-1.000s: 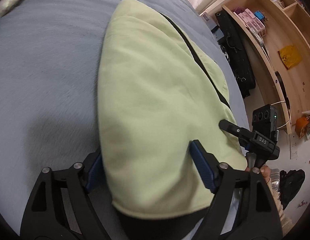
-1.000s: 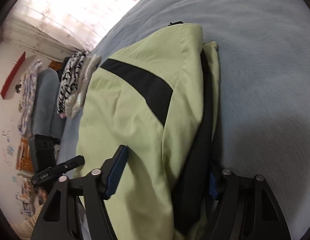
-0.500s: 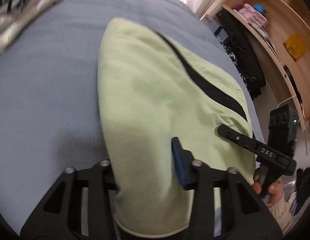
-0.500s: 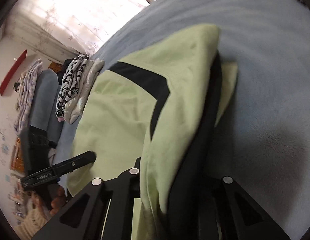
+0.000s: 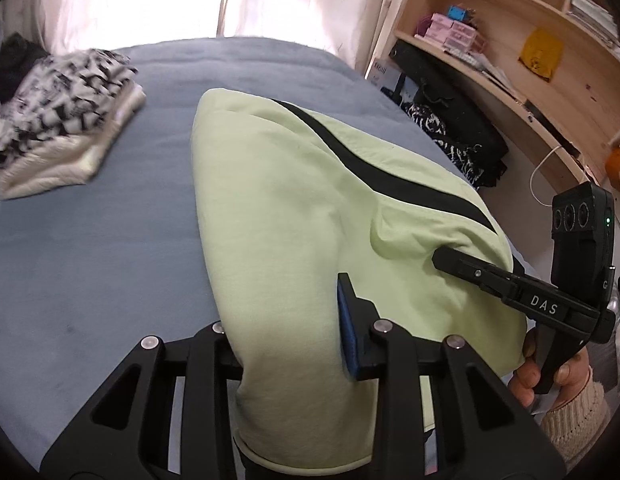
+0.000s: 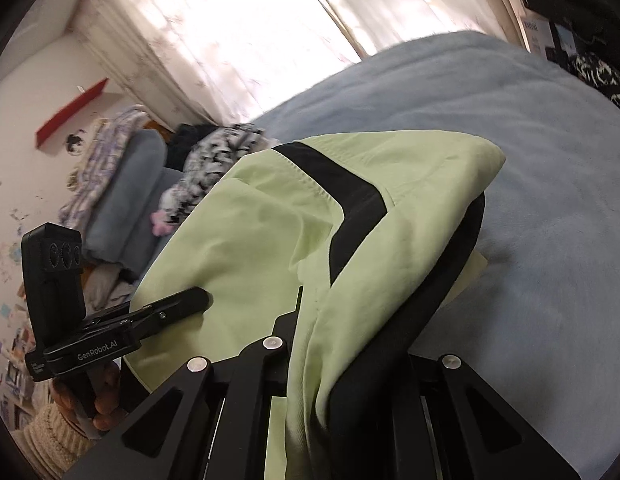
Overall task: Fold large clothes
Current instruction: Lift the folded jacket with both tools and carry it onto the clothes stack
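Note:
A light green garment (image 5: pixel 277 208) with a black stripe and black lining lies bunched on a blue-grey bed (image 5: pixel 89 260). Its near end is lifted. My left gripper (image 5: pixel 285 332) pinches one near edge; its jaws are still closing, and the blue pad (image 5: pixel 346 320) presses into the cloth. In the right wrist view my right gripper (image 6: pixel 350 340) is shut on the other near edge of the garment (image 6: pixel 249 232), green and black layers bunched between its fingers. Each gripper shows in the other's view: the right one (image 5: pixel 462 268), the left one (image 6: pixel 189 300), each with a hand on its grip.
A pile of folded black-and-white and cream clothes (image 5: pixel 61 120) sits at the bed's far left corner. Wooden shelves (image 5: pixel 510 60) and black bags (image 5: pixel 450 128) stand beside the bed on the right. A bright curtained window is behind the bed.
Both grippers have shut on the garment's near edges and risen, lifting that end off the bed. The views have tilted up, so the window and the folded pile now show.

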Available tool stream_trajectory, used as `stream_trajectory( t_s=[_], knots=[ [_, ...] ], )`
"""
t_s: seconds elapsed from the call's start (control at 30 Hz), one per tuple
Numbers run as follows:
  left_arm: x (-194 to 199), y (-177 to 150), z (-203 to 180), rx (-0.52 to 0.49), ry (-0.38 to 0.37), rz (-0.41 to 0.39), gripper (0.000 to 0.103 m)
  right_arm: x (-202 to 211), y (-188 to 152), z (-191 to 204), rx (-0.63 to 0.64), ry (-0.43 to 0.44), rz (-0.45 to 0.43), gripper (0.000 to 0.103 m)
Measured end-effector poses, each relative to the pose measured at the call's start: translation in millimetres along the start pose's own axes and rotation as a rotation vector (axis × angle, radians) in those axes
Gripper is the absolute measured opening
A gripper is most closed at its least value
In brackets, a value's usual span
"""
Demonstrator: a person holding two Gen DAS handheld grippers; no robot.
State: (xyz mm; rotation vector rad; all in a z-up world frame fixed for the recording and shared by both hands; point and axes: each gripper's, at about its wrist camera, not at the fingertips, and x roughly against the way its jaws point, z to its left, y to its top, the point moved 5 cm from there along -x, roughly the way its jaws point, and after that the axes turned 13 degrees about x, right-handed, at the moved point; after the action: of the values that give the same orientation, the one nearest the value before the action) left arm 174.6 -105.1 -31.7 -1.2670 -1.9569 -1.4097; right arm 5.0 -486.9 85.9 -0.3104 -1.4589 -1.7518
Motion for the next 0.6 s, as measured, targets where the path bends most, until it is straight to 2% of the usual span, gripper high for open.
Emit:
stream_trajectory(
  t_s=[0.23, 0.43, 0.6],
  knots=[
    [124, -32, 51, 0.002, 0.031, -0.072, 0.029, 14, -2, 85, 0.073, 0.076, -0.059, 0.010],
    [192, -36, 92, 0.033, 0.020, -0.133, 0.029, 8, 12, 140, 0.145, 0.108, -0.073, 0.010],
    [232, -19, 140, 0.052, 0.013, -0.170, 0.029, -17, 32, 191, 0.178, 0.129, -0.084, 0.010]
  ],
)
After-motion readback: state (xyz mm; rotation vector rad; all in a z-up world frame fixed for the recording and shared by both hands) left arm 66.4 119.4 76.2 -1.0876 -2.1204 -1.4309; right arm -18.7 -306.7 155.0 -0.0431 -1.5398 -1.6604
